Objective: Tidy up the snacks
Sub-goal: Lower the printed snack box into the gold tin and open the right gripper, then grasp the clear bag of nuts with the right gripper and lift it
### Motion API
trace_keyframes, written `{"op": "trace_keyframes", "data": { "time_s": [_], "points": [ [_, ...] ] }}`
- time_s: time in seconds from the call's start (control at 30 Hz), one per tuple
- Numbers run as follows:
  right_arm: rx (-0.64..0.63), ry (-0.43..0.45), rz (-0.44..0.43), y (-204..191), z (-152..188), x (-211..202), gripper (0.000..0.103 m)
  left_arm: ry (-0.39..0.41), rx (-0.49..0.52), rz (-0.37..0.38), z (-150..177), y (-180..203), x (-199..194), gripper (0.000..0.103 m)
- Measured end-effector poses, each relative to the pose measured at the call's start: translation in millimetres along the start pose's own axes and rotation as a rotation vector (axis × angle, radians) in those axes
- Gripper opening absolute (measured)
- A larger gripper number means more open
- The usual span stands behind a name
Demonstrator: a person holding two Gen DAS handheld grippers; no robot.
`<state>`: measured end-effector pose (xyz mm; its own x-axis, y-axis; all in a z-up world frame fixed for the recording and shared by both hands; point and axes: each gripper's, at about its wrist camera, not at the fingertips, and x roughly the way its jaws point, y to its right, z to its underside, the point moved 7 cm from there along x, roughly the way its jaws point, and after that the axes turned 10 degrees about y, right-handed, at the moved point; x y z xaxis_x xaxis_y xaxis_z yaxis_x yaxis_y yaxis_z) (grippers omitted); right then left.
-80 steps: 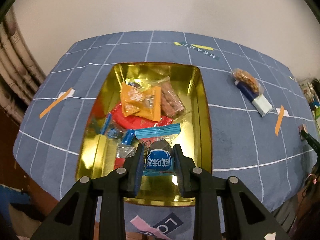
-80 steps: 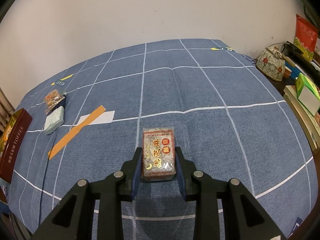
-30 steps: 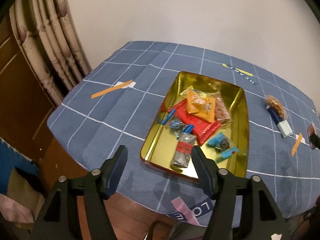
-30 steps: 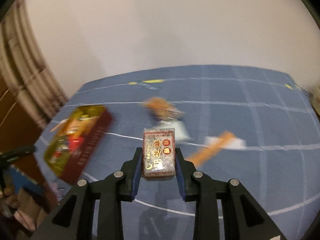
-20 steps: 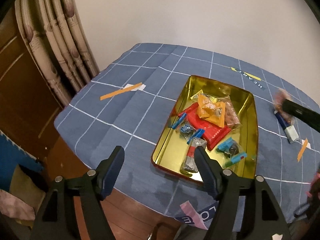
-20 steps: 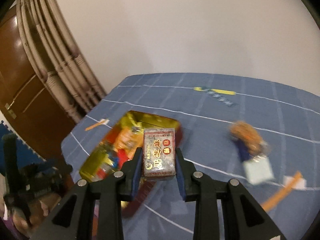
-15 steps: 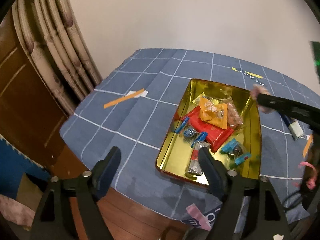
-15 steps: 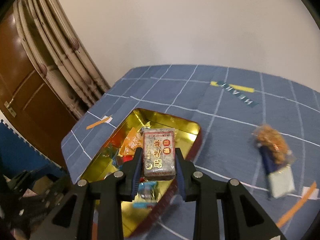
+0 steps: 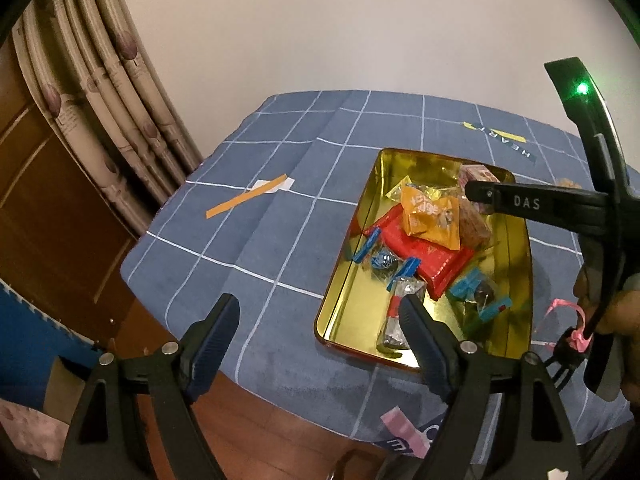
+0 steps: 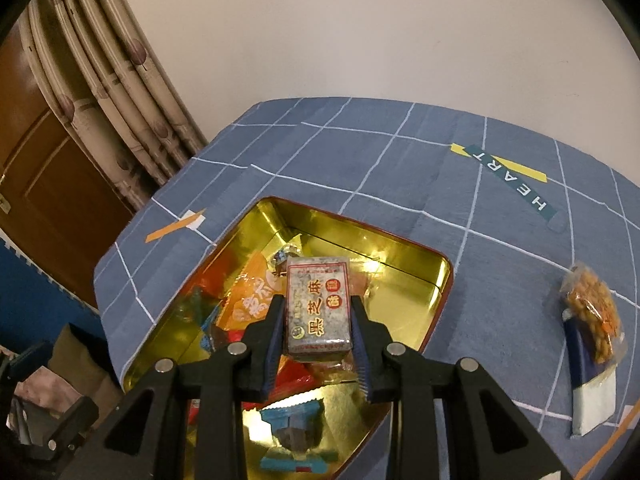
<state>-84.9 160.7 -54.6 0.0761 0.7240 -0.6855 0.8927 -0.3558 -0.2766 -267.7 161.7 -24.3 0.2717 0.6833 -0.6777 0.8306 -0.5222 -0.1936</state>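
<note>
Right hand-held gripper (image 10: pixel 318 342) grips sesame pkt (image 10: pixel 318 306) lengthwise over tin (image 10: pixel 404 248).

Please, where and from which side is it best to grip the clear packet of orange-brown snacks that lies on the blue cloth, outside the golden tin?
The snack packet lies flat and long beside the tin, one end on a blue and white packet. Probably best from above, fingers across its narrow width at the full middle. The left tool is open; the right tool holds a sesame bar.
</note>
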Motion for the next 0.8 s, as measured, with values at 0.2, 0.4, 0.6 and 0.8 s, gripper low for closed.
{"op": "trace_keyframes", "data": {
  "time_s": [0.2, 0.4, 0.6, 0.8],
  "points": [
    [0.028, 0.01, -0.011, 4, -2, 0, 0.031, -0.013, 0.003, -0.002, 2, 1, 1, 0.08],
    [0.025, 0.034, -0.017, 4, -6, -14, 0.032, -0.028, 0.017, 0.0, 5, 2, 4, 0.08],
    [0.077, 0.092, -0.009, 31, -1, -47, 0.036, -0.035, 0.028, -0.003, 7, 4, 4, 0.08],
    [0.052, 0.11, 0.102, 86, 9, -85, 0.036, -0.041, 0.032, -0.004, 8, 5, 4, 0.08]
  ]
}}
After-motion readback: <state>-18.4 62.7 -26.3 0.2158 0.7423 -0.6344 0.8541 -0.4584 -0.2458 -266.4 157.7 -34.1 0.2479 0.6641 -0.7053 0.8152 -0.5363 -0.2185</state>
